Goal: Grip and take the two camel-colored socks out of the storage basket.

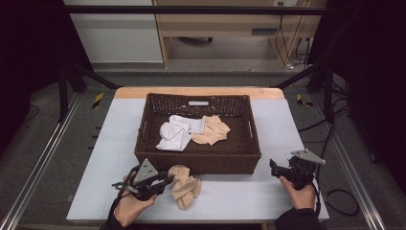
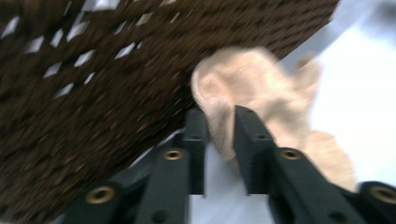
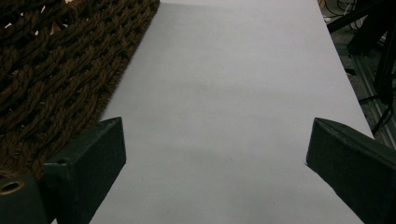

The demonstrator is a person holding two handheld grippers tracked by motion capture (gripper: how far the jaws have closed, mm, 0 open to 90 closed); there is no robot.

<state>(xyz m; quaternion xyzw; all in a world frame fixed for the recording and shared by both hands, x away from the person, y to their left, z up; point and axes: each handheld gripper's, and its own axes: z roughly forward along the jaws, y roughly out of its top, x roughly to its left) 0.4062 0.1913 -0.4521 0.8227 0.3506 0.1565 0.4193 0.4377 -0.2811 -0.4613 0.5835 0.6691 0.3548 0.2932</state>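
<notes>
Fingers of the left gripper (image 2: 219, 135) sit either side of a fold of the crumpled beige fabric sock (image 1: 186, 186); jaws are narrow, cloth clearly between them, but the left gripper view is blurred and I can't tell whether the pads are actually pressing or just flanking it. Right gripper (image 1: 274, 168) is released, jaws spread wide over bare grey-white bench top (image 3: 224, 93), holding nothing.

Sock location: on the bench near the front edge, left of centre, just outside the front wall of the dark brown woven wicker basket (image 1: 198, 163), looks to be touching or nearly touching that wall. Left gripper comes at it from the left side, low to the surface.

Inside the basket: a white sock (image 1: 178, 132) and another beige sock (image 1: 211, 130), lying side by side and overlapping, toward the back half.

My read of the step: pick phase on the last loose sock, with the other two already binned. Grasp is being made, not yet confirmed.

Next move needs:
- firm pinch on the fold, enough cloth caught so it doesn't slip out
- lift high enough to clear the front rim of the basket
- carry forward over the rim, let go above the free area at the basket's front

Right hand rests near the front right corner, well apart from the action.
</notes>
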